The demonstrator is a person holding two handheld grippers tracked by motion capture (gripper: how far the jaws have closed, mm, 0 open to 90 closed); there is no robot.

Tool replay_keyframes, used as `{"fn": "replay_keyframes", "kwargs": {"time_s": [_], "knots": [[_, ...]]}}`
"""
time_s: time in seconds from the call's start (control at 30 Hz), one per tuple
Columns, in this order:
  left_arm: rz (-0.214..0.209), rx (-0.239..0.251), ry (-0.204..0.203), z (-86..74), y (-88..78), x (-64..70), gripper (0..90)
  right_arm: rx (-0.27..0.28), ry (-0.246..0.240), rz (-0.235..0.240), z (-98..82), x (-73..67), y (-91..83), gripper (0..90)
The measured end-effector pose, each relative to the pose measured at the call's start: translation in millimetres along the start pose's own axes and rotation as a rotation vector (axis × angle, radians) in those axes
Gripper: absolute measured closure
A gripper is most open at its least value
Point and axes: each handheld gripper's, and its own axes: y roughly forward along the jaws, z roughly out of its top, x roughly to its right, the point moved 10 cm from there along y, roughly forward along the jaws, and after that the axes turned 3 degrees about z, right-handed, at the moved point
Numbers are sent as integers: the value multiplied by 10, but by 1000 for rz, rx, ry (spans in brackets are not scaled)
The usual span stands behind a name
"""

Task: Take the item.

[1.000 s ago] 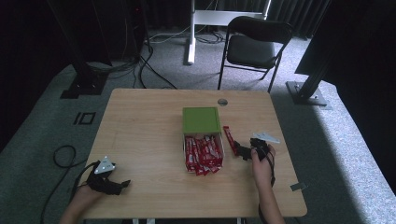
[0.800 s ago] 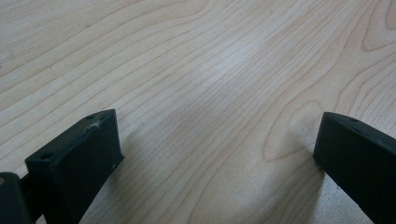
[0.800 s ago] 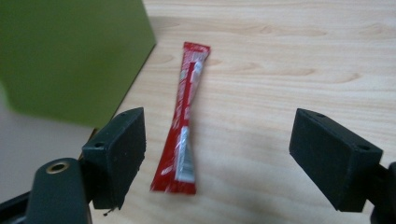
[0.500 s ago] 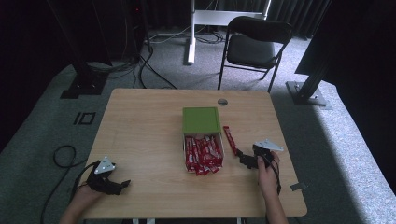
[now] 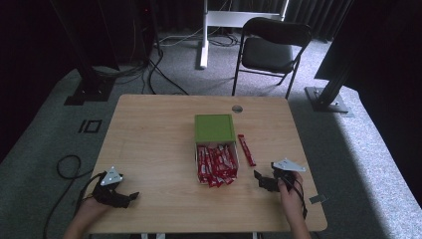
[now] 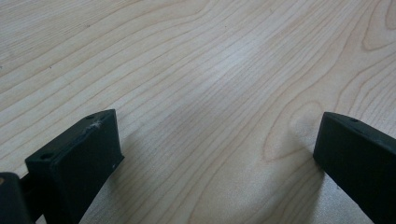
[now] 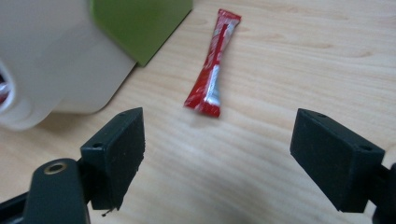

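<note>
Currently we rest our left gripper (image 5: 130,197) on bare table (image 5: 149,129) at the near left, jaws wide apart and empty. At the centre sits the box (image 5: 215,130) of red packets (image 5: 216,164). One loose packet (image 7: 213,70) lies just right of it, ahead of our right gripper (image 7: 219,154), likewise spread and empty. We judge this the pickup step: advance and straddle the packet.

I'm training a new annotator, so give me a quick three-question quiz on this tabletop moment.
1. True or false: the right gripper grips the loose red packet.
2. The packet lies beside the box on which side in the high view: A left, B right?
3. What lies between the left gripper's jaws?

Key: 1 false, jaws open, packet apart on the table. 2 B. 3 only bare wood.
</note>
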Motion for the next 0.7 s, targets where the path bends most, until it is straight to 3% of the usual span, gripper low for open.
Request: {"fn": "replay_keyframes", "kwargs": {"time_s": [0.43, 0.6, 0.7], "knots": [[0, 1, 1, 0, 1, 0, 16, -32, -70, 41, -215, 13, -162, 180], [0, 1, 1, 1, 1, 0, 16, -60, -124, 100, -300, -44, -201, 181], [0, 1, 1, 0, 1, 0, 16, -75, -159, 164, -351, -122, -208, 181]]}}
